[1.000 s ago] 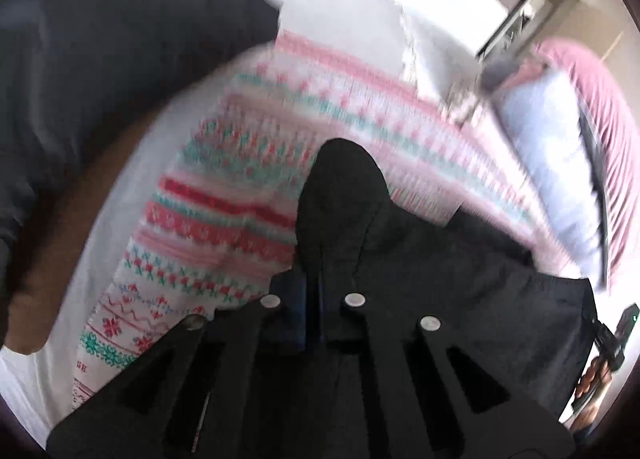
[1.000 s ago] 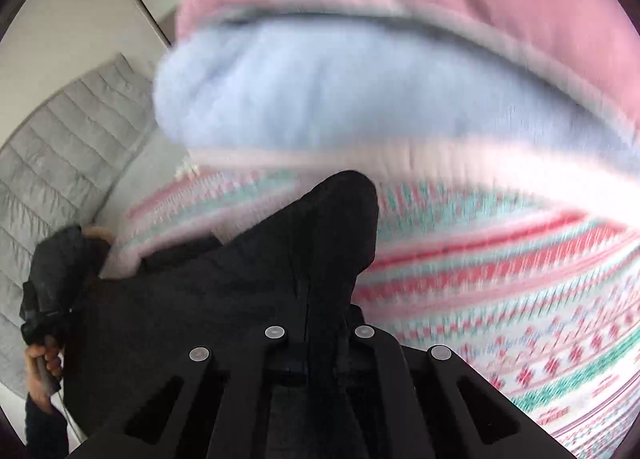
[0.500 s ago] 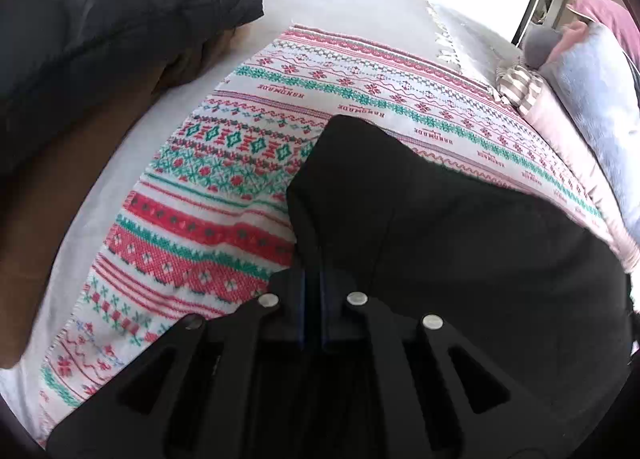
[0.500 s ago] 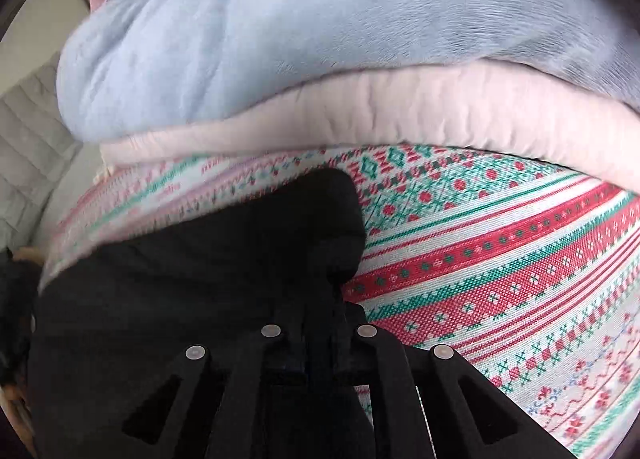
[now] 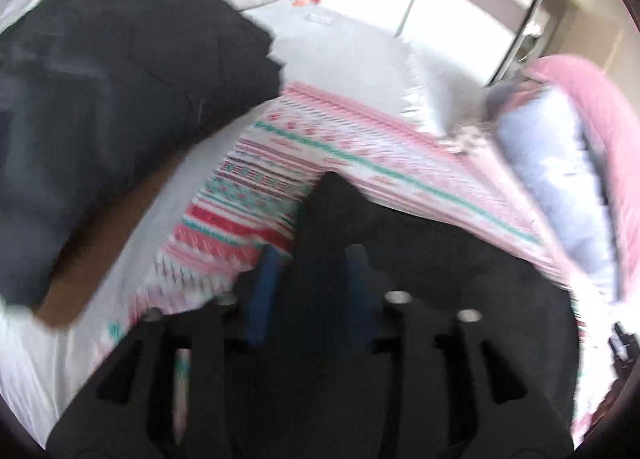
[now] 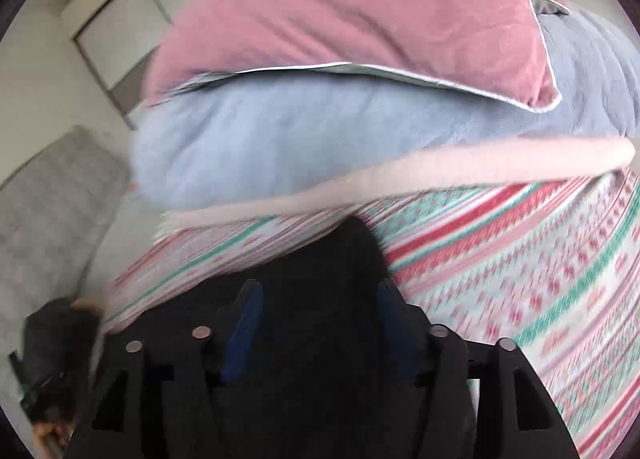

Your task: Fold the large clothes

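Observation:
A black garment (image 5: 420, 259) lies on a patterned red, green and white blanket (image 5: 280, 163). In the left wrist view my left gripper (image 5: 314, 255) stands open over the garment's near corner, blue pads apart, the cloth lying between them. In the right wrist view the same black garment (image 6: 340, 259) lies on the blanket (image 6: 520, 259). My right gripper (image 6: 316, 291) is open too, jaws wide, the garment's corner between the pads but not pinched. Both views are motion-blurred.
A dark coat pile (image 5: 112, 99) on a brown cushion lies at the left. A light blue pillow (image 6: 320, 131) and a pink pillow (image 6: 360, 11) lie stacked beyond the blanket. A grey quilted headboard (image 6: 48, 195) stands at the left.
Both grippers were shut on the black garment's corners; both have now opened and let the cloth go. Both cameras have pulled back and tilted up from the blanket.

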{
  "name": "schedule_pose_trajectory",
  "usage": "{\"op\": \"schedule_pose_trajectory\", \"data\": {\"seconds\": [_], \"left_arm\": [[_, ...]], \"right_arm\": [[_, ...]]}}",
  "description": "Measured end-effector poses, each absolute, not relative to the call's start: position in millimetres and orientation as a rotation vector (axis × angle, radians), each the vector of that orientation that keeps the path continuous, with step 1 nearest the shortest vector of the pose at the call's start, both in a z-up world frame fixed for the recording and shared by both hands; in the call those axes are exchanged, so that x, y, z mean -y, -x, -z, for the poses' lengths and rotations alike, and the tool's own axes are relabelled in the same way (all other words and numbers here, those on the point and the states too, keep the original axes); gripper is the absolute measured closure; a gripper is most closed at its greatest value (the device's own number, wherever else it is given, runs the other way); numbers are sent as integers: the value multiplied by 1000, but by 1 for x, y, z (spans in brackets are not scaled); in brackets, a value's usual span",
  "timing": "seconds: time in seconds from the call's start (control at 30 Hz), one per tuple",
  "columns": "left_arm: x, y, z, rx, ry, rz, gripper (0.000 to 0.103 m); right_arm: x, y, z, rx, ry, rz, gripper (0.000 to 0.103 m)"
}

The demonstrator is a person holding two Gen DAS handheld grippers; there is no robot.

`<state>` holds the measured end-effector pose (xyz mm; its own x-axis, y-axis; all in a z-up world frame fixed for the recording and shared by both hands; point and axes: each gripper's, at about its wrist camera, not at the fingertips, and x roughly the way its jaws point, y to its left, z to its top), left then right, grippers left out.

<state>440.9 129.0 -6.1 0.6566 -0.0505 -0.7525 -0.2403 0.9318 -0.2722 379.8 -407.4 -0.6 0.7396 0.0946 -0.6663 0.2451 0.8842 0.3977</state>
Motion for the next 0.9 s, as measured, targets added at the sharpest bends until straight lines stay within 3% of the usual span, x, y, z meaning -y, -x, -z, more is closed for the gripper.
{"op": "schedule_pose_trajectory", "data": {"seconds": [0.1, 0.23, 0.53, 0.9], "left_arm": [[-82, -376, -6, -830, 351, -4, 46], [-21, -318, 11, -864, 238, 131, 33], [9, -304, 77, -931, 76, 90, 32], [17, -310, 95, -915, -5, 11, 31]], "right_arm": [[354, -345, 6, -823, -418, -22, 28], [299, -300, 30, -909, -401, -166, 27], [270, -266, 76, -968, -246, -74, 27], [273, -304, 113, -1096, -169, -21, 25]]}}
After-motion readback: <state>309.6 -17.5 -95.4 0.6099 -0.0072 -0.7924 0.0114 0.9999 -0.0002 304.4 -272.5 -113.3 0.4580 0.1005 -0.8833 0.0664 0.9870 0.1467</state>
